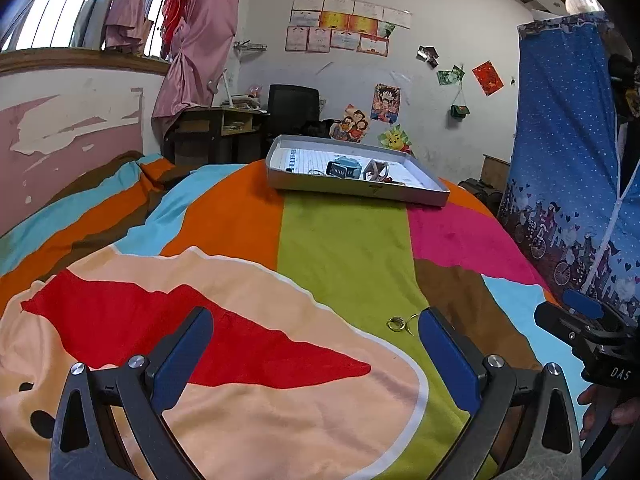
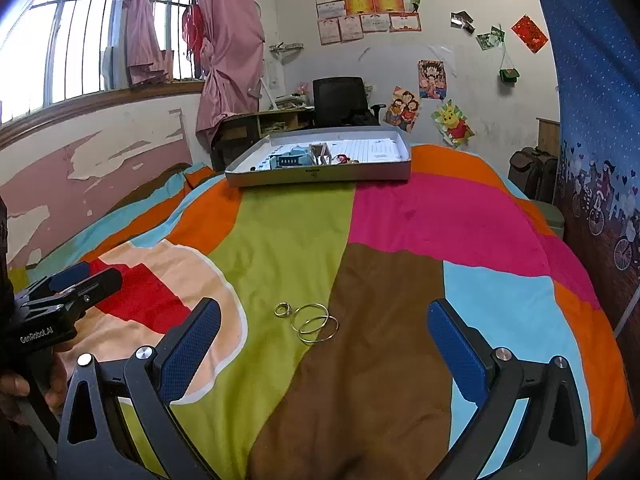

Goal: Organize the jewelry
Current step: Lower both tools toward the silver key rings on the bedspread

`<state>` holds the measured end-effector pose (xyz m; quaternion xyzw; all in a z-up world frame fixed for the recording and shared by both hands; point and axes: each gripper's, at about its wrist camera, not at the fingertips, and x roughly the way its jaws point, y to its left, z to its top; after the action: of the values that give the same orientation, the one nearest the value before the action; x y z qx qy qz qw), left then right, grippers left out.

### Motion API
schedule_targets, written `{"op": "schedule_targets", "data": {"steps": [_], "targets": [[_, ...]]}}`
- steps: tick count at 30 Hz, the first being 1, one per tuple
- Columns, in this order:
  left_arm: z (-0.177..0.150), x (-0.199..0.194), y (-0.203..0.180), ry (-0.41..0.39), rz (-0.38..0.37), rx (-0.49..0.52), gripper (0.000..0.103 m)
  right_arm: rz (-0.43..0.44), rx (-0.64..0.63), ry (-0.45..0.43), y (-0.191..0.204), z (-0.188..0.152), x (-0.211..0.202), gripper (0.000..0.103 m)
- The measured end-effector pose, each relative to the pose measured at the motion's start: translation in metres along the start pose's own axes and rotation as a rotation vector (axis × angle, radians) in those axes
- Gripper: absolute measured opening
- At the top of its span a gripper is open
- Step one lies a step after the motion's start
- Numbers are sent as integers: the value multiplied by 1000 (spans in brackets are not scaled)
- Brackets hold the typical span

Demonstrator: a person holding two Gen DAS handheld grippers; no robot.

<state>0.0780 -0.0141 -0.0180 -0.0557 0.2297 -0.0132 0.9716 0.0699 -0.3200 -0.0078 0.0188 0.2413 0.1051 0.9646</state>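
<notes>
Both grippers are held low over the bed, side by side, pointing toward the far wall. The left gripper (image 1: 316,344) has its blue-padded fingers spread wide with nothing between them; beneath it lies the peach and red part of the blanket (image 1: 344,240). The right gripper (image 2: 324,336) is likewise fully spread and holds nothing. On the green stripe of the blanket, between and just ahead of the right gripper's fingers, lie two thin metal bangles (image 2: 315,323), overlapping each other and flat on the cloth. Just to their left sits a small ring (image 2: 283,309), close to the bangles; whether it touches them cannot be told. From the left wrist view the ring and a sliver of one bangle show just beside the inner edge of that gripper's right-hand finger (image 1: 448,360). Farther up the bed, well apart from the loose pieces, a shallow grey tray (image 2: 320,174) rests on the blanket. It contains a light blue box-like item (image 2: 290,158), an upright open grey stand (image 2: 320,153) and small red pieces (image 2: 343,158); their detail is too small to make out.
</notes>
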Motion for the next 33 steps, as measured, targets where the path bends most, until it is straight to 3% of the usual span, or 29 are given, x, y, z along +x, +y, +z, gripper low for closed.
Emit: {"op": "schedule_targets", "data": {"steps": [15,26,28,33], "targets": [[12,48,-3,53,-25,-16,103,-2,16,25,-9,8,33,102],[12,96,-12,125,-66,8,103,50,-3,103,-17,12,79,101],[13,102,-13,126,-74,11,103,51,-14,109,-17,13,87,98],[13,116,-17,145,-108,15,103,70,-27,146,-17,12,106,69]]}}
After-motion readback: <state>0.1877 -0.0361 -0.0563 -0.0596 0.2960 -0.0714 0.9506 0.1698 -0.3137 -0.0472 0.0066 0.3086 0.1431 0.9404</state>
